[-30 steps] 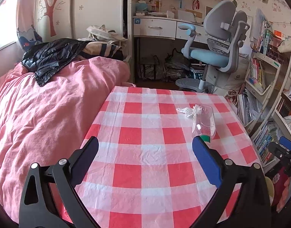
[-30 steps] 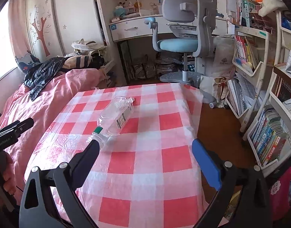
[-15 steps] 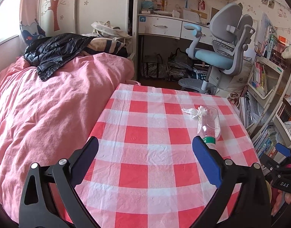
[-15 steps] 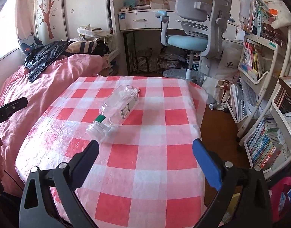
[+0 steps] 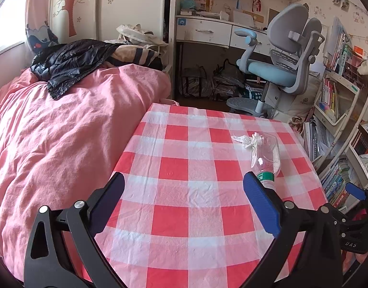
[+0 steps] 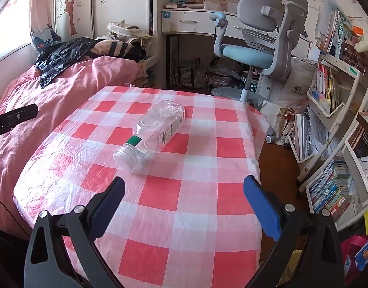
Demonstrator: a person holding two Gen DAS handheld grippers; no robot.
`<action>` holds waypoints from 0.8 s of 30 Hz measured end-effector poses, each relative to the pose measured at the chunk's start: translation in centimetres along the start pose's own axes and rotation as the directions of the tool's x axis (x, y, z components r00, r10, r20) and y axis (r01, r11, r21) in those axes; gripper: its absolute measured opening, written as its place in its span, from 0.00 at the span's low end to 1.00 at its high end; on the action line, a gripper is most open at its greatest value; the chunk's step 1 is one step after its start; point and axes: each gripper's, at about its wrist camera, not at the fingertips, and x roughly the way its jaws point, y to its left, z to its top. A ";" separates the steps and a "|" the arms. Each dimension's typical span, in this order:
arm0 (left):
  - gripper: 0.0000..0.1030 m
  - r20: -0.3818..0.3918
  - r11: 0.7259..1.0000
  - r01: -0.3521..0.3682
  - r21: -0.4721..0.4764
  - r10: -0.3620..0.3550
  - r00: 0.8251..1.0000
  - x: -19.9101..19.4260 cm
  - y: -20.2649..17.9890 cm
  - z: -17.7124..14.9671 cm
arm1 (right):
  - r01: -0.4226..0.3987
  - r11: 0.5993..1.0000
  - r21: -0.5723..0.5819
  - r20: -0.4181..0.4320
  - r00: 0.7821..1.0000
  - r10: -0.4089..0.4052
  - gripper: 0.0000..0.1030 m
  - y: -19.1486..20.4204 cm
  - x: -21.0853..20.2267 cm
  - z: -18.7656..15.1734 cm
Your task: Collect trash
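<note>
Ahead of me, one clear plastic bottle (image 6: 157,129) lies on its side on the red-and-white checked tablecloth (image 6: 184,216). It is empty as far as I can tell, with a green neck band, a white cap pointing toward me and a printed label along its flank. A crumpled white tissue (image 5: 242,140) lies touching the bottle's base end (seen only from my left wrist view). Both sit toward the table's right half.
</note>
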 end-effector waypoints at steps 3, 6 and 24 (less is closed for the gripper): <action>0.93 -0.001 1.000 -0.001 0.000 0.001 1.000 0.0 0.0 0.0 | -0.002 1.000 -0.001 0.000 1.000 0.002 0.92 0.0 0.0 0.0; 0.93 -0.003 1.000 -0.003 -0.001 0.003 1.000 0.1 0.1 -0.1 | -0.002 1.000 -0.001 0.001 1.000 0.002 0.92 0.1 0.0 0.0; 0.93 -0.011 0.999 -0.027 -0.041 0.027 1.000 1.2 1.8 0.1 | -0.132 0.988 0.079 0.008 0.991 0.132 0.92 1.4 0.8 1.1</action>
